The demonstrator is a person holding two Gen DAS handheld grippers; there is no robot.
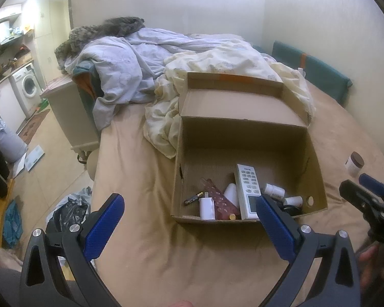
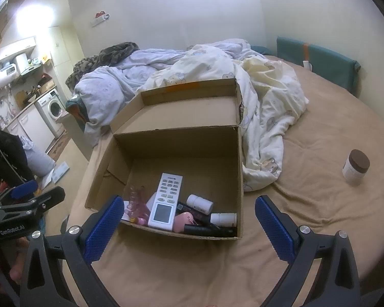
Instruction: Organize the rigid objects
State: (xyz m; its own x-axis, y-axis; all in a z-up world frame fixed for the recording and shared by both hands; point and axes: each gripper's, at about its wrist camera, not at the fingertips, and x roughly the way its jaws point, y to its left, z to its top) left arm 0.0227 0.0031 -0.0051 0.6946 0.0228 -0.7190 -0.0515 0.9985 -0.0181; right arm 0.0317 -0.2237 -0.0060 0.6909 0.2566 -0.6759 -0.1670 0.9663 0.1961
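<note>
An open cardboard box sits on the beige bed; it also shows in the right wrist view. Inside lie a white remote control, small white bottles, a red blister pack, a battery and a white charger. A white jar with a brown lid stands on the bed right of the box. My left gripper is open and empty in front of the box. My right gripper is open and empty, near the box's front edge.
Crumpled duvets lie behind the box. A teal cushion leans on the far wall. Left of the bed are a bedside cabinet, a black bag on the floor and a washing machine.
</note>
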